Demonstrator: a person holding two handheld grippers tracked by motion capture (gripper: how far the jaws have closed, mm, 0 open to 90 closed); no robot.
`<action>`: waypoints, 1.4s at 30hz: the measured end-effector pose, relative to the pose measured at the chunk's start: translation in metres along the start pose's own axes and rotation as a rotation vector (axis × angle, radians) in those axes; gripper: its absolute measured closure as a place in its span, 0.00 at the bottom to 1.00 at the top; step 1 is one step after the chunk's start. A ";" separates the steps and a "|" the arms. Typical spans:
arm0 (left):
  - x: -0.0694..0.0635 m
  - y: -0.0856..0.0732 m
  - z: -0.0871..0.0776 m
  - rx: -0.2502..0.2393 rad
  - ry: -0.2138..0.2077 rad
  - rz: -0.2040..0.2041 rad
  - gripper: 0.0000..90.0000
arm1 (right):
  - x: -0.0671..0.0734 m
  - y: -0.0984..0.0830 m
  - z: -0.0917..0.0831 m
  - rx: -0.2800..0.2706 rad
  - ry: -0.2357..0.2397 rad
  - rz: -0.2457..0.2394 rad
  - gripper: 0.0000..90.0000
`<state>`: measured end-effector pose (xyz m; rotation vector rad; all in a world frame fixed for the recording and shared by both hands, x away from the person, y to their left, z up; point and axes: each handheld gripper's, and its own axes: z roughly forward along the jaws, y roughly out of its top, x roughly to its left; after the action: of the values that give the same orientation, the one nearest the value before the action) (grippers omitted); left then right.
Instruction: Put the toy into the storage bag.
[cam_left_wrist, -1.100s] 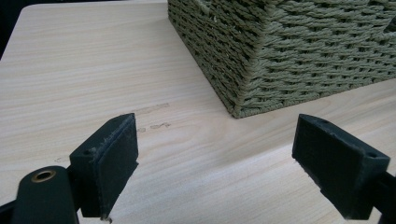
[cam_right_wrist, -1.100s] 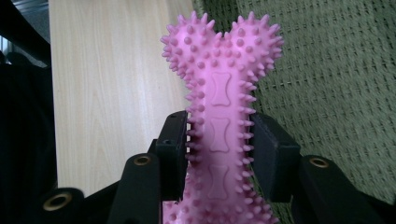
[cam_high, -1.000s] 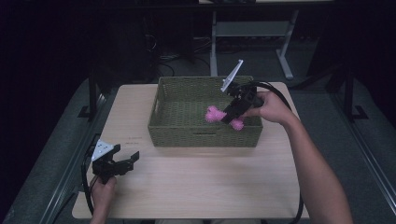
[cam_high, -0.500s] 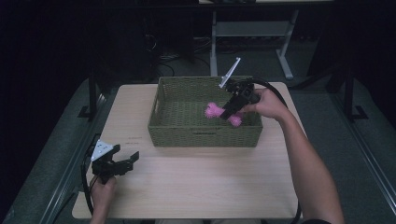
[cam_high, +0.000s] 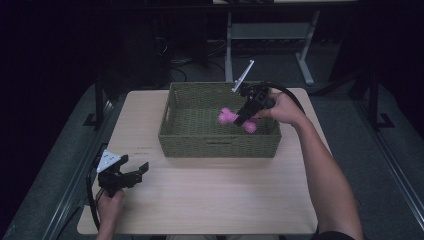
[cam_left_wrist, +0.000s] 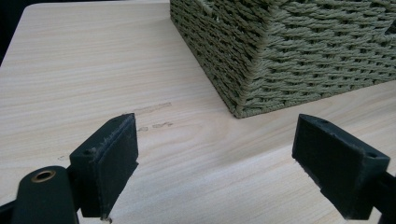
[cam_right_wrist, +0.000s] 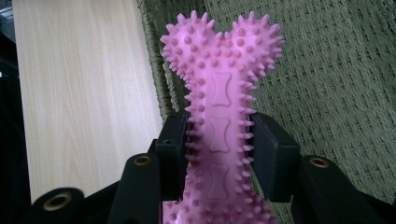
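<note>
Table (cam_high: 210, 200) of pale wood takes up the middle of the high view, and the woven green basket (cam_high: 220, 145) sits on its far half, just above the frame's centre. The basket has not shifted since the earlier pictures.

Reaching in from the lower right, the person's forearm runs up to the right gripper (cam_high: 244, 119), which hangs over the right half of the basket. Its jaws are clenched on the shaft of the pink spiky bone toy (cam_high: 229, 117). In the right gripper view the toy (cam_right_wrist: 219, 121) rises from between the two black pads, its knobbed double end toward the top of the frame, the basket's weave behind it and a strip of table at the left. Compared with a second ago, gripper and toy have slid a little toward the left, further over the basket's inside; the grip looks the same.

At the lower left of the high view the left gripper (cam_high: 131, 176) rests near the table's corner, where it was before. In the left gripper view its jaws stand wide apart, nothing between them, the basket's corner (cam_left_wrist: 247, 84) ahead.
</note>
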<state>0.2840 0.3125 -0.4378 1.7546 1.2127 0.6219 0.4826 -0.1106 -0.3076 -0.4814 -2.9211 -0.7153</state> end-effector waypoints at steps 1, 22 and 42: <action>0.000 0.000 0.000 0.007 0.000 0.003 0.15 | -0.001 0.000 0.002 0.003 0.004 0.003 0.64; -0.002 0.000 0.001 0.003 -0.001 0.006 0.15 | -0.018 -0.005 0.019 0.024 0.007 0.031 0.64; -0.002 0.000 0.001 0.006 -0.003 0.012 0.15 | -0.026 -0.011 0.038 0.033 0.010 0.055 0.64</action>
<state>0.2840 0.3100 -0.4378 1.7685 1.2044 0.6229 0.5025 -0.1092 -0.3507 -0.5511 -2.8930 -0.6595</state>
